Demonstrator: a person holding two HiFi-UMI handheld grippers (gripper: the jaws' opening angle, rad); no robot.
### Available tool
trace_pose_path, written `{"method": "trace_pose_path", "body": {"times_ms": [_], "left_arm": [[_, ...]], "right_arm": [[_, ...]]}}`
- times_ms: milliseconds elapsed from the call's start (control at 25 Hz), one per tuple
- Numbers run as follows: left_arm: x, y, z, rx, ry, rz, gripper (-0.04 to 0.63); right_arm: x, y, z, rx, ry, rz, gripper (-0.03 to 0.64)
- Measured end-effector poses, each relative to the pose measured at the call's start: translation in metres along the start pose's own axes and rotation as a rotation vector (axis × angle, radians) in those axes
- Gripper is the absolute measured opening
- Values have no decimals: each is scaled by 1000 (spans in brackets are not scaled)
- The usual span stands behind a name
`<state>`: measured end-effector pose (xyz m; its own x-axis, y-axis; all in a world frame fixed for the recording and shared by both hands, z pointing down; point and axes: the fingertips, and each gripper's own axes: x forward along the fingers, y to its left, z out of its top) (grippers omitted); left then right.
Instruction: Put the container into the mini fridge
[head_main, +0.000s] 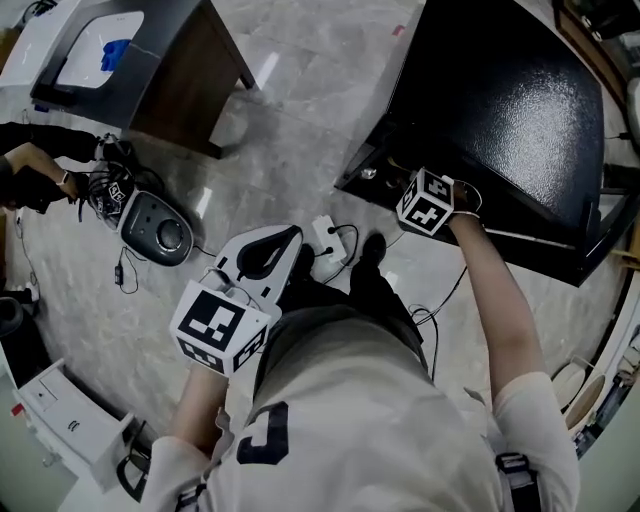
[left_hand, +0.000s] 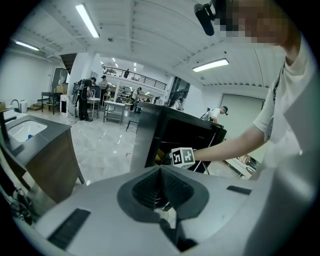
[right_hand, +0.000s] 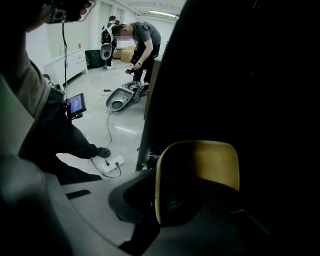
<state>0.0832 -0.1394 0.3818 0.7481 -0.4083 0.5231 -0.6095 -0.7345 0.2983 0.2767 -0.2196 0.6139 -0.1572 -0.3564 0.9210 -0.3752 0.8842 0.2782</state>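
My right hand-held gripper (right_hand: 177, 207) squeezes the side of the yellow container (right_hand: 200, 162). The container is at the dark open front of the black mini fridge (head_main: 500, 110), on my right. I can't tell if it sits on a shelf yet.

My left hand-held gripper (left_hand: 161, 187) is closed tight with nothing in it. I hold it near my tummy.

I think the container could bump the fridge edge and slip out, because I only pinch one wall. The white plug strip (head_main: 325, 240) and its wires lie by my feet, so I could trip.

I count one container, one mini fridge and two hand-held grippers. Far left stands one desk (head_main: 170, 70).
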Motion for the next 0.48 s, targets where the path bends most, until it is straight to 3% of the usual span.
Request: {"method": "trace_pose_path", "body": {"times_ms": [480], "left_arm": [[-7,8,-13,-44,25,57,54]], "right_arm": [[30,-36,-4,12,-18,-56,32]]}}
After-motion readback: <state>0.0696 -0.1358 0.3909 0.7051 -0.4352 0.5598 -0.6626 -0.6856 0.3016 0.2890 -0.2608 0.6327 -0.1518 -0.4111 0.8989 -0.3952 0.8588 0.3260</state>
